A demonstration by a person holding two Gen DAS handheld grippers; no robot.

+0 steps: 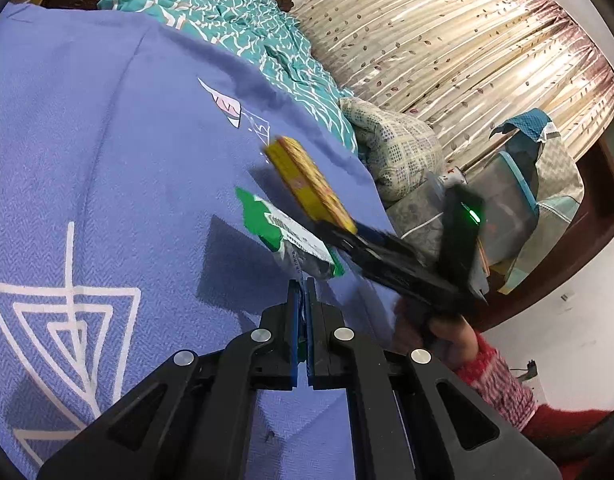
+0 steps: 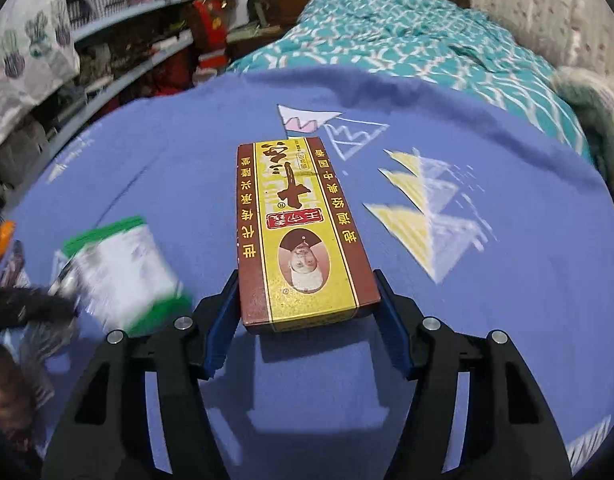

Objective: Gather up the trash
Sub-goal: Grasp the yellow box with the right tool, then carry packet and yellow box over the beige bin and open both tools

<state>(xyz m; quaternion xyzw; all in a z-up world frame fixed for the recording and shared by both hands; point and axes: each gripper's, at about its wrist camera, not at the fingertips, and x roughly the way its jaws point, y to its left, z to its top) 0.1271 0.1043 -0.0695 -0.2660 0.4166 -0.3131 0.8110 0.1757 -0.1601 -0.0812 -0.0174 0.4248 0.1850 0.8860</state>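
Setting: blue-violet woven bedspread printed with white and yellow triangles, spread over a bed in a cluttered bedroom.
Task item: long yellow-and-brown cardboard box with Chinese lettering and an oval portrait, seen lifted just above the bedspread, its near end gripped.
Right gripper: black two-finger tool with blue pads, jaws set about halfway and pressed against both long sides of the box; in the left wrist view it is seen held by a hand in a red-and-white knitted sleeve.
Second item: green-and-white crumpled plastic wrapper, pictured just beside the box, directly ahead of the left tool; blurred in the right wrist view.
Left gripper: matching black tool, jaws drawn together with only a sliver of gap; whether the wrapper's edge is pinched cannot be told.
Background: teal patterned quilt, beige leaf-print curtain, crowded shelves.
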